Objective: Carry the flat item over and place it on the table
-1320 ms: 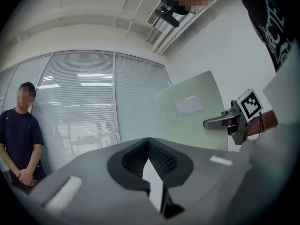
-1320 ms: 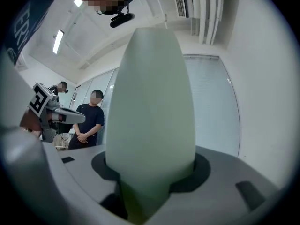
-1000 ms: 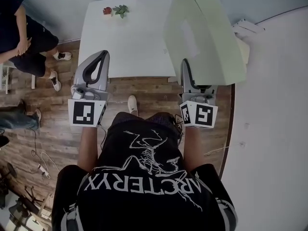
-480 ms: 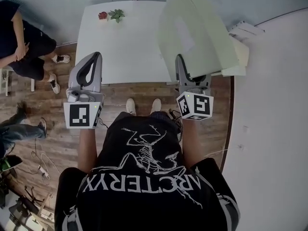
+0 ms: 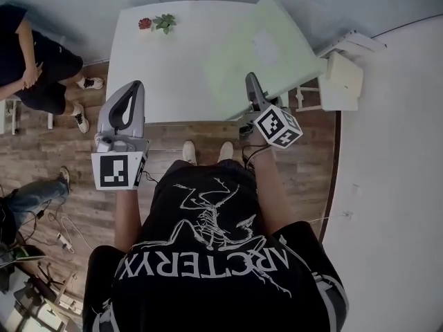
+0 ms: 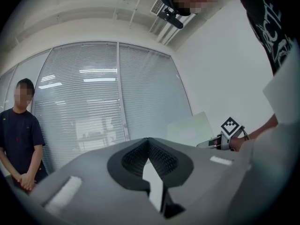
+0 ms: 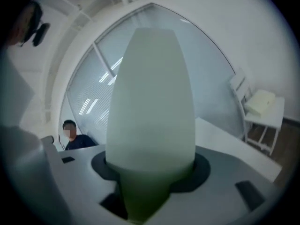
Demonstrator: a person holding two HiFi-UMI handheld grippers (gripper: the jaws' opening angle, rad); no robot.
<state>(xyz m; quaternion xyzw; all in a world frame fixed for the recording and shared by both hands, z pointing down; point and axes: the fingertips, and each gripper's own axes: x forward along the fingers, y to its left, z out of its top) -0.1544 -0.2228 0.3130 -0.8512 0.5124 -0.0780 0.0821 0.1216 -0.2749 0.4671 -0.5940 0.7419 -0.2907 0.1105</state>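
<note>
The flat item point(image 5: 259, 54) is a large pale green board, held tilted low over the right half of the white table point(image 5: 166, 75). My right gripper point(image 5: 250, 83) is shut on its near edge. In the right gripper view the board point(image 7: 150, 97) rises straight out from between the jaws and fills the middle. My left gripper point(image 5: 130, 92) hangs over the table's near left edge, shut with nothing in it. From the left gripper view point(image 6: 148, 144) the board point(image 6: 190, 128) shows at the right.
A small plant point(image 5: 165, 23) and a red thing point(image 5: 145, 23) sit at the table's far edge. A white stand point(image 5: 342, 75) is right of the table, beside the wall. A person point(image 5: 31, 54) sits at the far left, and cables point(image 5: 59, 230) lie on the wooden floor.
The board has tipped from nearly upright down toward the table and swung left. My right gripper has turned with it. The left gripper has barely moved.
</note>
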